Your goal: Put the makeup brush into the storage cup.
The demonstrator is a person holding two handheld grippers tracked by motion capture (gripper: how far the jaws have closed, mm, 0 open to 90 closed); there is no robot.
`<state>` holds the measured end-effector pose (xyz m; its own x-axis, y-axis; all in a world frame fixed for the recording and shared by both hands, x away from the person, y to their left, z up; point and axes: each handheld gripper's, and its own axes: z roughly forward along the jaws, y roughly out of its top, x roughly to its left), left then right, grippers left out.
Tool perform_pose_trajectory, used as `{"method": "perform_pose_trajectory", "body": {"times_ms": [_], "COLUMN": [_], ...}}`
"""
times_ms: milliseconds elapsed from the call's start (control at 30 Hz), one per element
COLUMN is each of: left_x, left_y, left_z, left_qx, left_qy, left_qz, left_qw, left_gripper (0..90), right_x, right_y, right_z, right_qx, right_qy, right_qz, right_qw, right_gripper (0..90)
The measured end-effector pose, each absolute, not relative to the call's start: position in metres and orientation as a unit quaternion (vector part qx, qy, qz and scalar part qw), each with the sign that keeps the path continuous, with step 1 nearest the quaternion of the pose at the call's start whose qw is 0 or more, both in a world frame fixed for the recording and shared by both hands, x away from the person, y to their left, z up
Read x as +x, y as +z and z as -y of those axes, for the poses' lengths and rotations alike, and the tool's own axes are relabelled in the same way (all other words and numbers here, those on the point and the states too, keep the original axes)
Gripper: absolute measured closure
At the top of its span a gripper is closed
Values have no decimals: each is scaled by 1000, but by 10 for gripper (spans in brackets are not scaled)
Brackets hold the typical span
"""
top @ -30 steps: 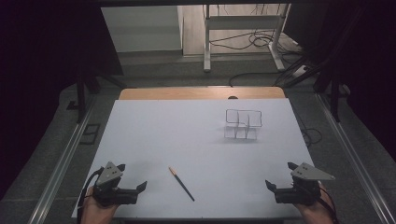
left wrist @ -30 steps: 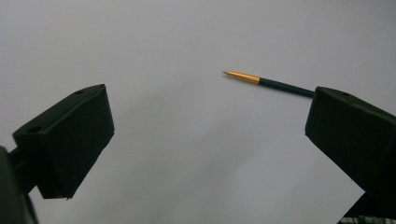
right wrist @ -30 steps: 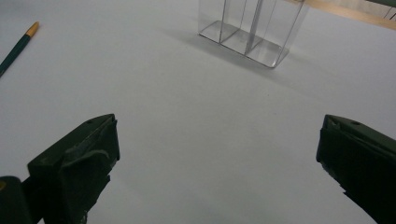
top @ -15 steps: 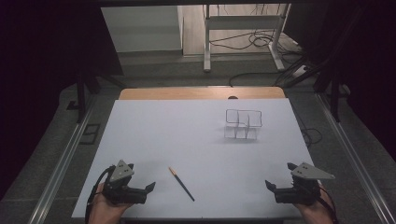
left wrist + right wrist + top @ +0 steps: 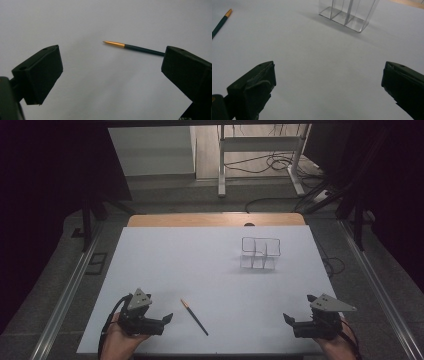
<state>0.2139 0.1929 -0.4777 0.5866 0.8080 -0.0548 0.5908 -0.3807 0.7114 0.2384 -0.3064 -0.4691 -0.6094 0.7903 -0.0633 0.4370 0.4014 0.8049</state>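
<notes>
High view: white table point(image 5: 200, 265), both grippers at near edge, well apart.
Left gripper point(image 5: 161, 321): jaws spread wide, holding nothing; aimed at brush point(image 5: 194, 317) just beside it, not touching.
Brush: flat on table, dark handle, orange-gold end pointing away and left; bristle tip too small to make out.
Left gripper view: brush point(image 5: 130, 46) between jaws farther off, tail end hidden behind right-hand jaw.
Right gripper point(image 5: 291, 321): jaws spread wide, empty; hand partly cut off by bottom edge.
Right gripper view: brush point(image 5: 220, 23) cut off at left edge; clear divided holder point(image 5: 348, 15) ahead, top cut off.
Holder point(image 5: 260, 253): far right part of table, contents hard to tell through clear walls.
</notes>
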Motion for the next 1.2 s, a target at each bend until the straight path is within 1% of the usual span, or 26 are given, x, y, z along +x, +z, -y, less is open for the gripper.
{"method": "perform_pose_trajectory", "body": {"times_ms": [367, 533, 1200], "left_x": [221, 227, 239], "left_y": [-479, -479, -485], "left_z": [-183, -175, -147], "left_qx": [820, 818, 834], "left_qy": [137, 119, 100], "left_qz": [-431, -433, -425], "left_qw": [351, 360, 337], "left_gripper": [76, 104, 180], "right_x": [239, 239, 239], "right_y": [-469, -470, -470], "right_z": [306, 306, 303], "right_qx": [379, 376, 372], "right_qy": [391, 394, 395], "right_qz": [-808, -807, -809], "right_qw": [225, 227, 225], "right_gripper": [0, 0, 0]}}
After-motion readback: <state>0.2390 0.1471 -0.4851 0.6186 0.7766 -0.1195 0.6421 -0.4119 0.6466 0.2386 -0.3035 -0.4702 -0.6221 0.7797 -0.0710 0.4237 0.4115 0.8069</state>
